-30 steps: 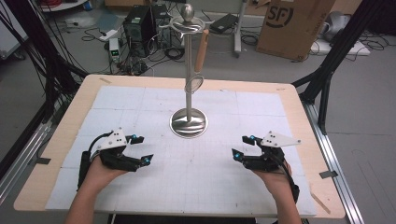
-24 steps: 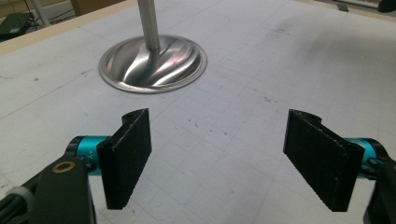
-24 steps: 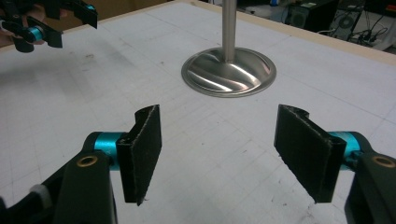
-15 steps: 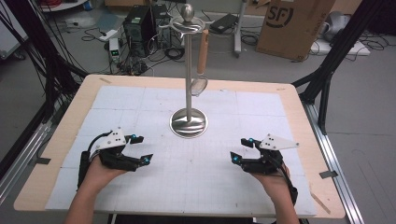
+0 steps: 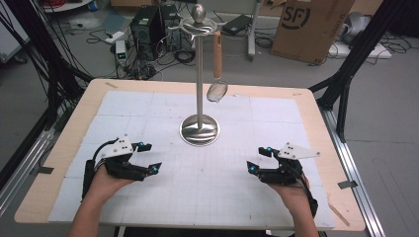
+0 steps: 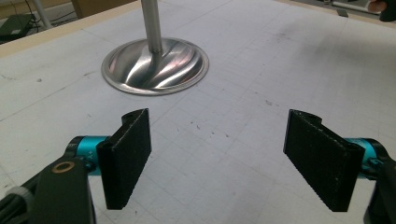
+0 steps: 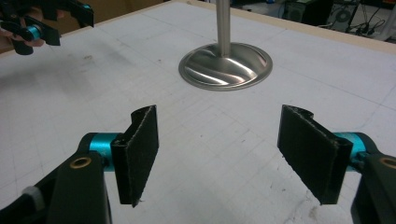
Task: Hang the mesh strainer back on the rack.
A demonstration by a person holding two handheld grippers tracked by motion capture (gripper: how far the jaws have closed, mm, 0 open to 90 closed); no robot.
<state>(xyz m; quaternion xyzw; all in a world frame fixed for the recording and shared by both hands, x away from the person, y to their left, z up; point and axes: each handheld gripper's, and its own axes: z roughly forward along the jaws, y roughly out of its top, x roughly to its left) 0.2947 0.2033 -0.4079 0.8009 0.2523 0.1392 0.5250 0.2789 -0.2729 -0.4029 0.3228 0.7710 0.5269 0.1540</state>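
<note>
Resting both grippers on the mat, you face the metal stand point(image 5: 199, 129) with nothing in hand.

Your left gripper point(image 5: 147, 157) sits low at the near left of the table point(image 5: 316, 106), its jaws spread wide with only bare gridded mat point(image 5: 222, 187) between them; your right gripper point(image 5: 258, 159) mirrors it at the near right, its jaws having just been opening and likewise holding nothing. Both point inward toward the stand's round base point(image 6: 155, 65), which stands well apart from each, near the middle of the mat. From a hook at the top of the stand hangs a small strainer point(image 5: 217, 89) by its wooden handle, clear of the table. That symmetric, open-jawed pose looks like a ready stance: either gripper could go for the hanging strainer while the other steadies the stand.
</note>
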